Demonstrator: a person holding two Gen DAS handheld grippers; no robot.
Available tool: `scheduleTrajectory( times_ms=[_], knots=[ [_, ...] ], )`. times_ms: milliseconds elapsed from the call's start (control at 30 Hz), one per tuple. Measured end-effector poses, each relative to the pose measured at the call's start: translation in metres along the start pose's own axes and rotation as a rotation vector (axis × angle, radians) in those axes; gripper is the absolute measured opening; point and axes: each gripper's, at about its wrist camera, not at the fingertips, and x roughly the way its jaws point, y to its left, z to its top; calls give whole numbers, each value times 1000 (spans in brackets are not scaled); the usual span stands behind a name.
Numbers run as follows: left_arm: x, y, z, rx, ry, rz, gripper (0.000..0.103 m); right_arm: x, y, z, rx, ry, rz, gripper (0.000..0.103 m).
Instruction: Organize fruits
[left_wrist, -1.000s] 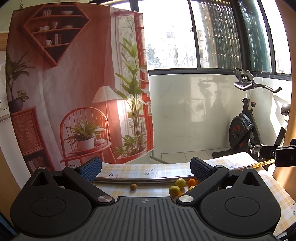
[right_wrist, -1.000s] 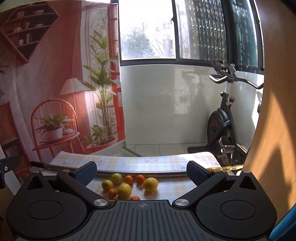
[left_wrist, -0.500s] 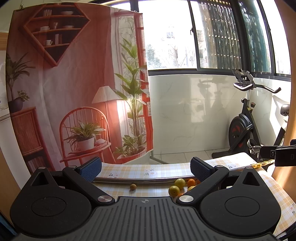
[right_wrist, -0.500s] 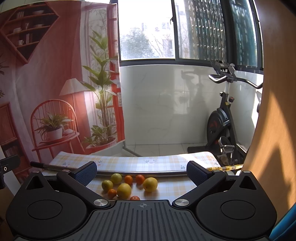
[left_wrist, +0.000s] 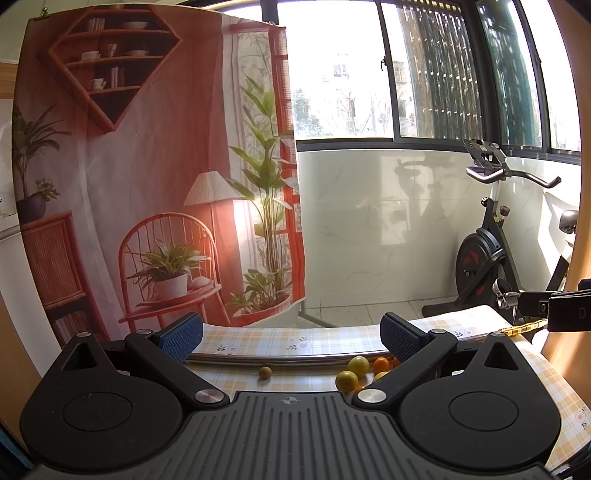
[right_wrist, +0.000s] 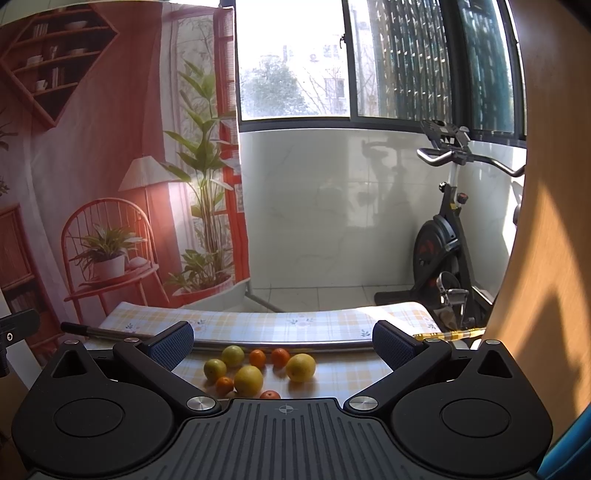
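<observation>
Ahead, both the left gripper (left_wrist: 291, 334) and the right gripper (right_wrist: 282, 338) stand wide apart, gripping nothing. Fruits (right_wrist: 258, 369) cluster on the checked tablecloth (right_wrist: 280, 325): four yellow-green, four orange, round, with no long axis. One small brown fruit (left_wrist: 265, 372), perhaps a nut, lies apart leftward. A metal bar (right_wrist: 332, 346) bounds the far edge; bare cloth lies rightward.

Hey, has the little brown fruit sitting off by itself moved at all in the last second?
No. In the left wrist view the small brown fruit sits at the same spot just in front of the metal rod, apart from the citrus pile.
</observation>
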Motion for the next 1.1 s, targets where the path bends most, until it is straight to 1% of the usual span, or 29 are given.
scheduleTrajectory(
  times_ms=[133,400,500,600,767,800,867,933,1100],
  knots=[
    [-2,0,0,-5,0,2,103,-2,1,0,0,-10,-2,103],
    [-3,1,0,1,-6,-20,103,-4,0,2,8,-7,4,103],
    [1,3,-1,-6,1,-44,102,-1,-2,3,24,4,16,103],
    [6,7,-2,-18,5,-40,102,5,-3,1,33,10,35,103],
    [31,28,-4,-43,18,-5,102,27,-10,-2,42,-37,52,103],
    [40,33,-4,-47,26,19,102,35,-11,-3,38,-42,54,103],
    [55,44,-5,-46,41,58,102,53,-13,-5,24,-33,53,103],
    [73,56,-5,-49,57,110,102,76,-15,-8,22,-14,70,103],
    [115,88,-6,-79,103,161,101,129,-20,-20,44,27,103,103]
  ],
)
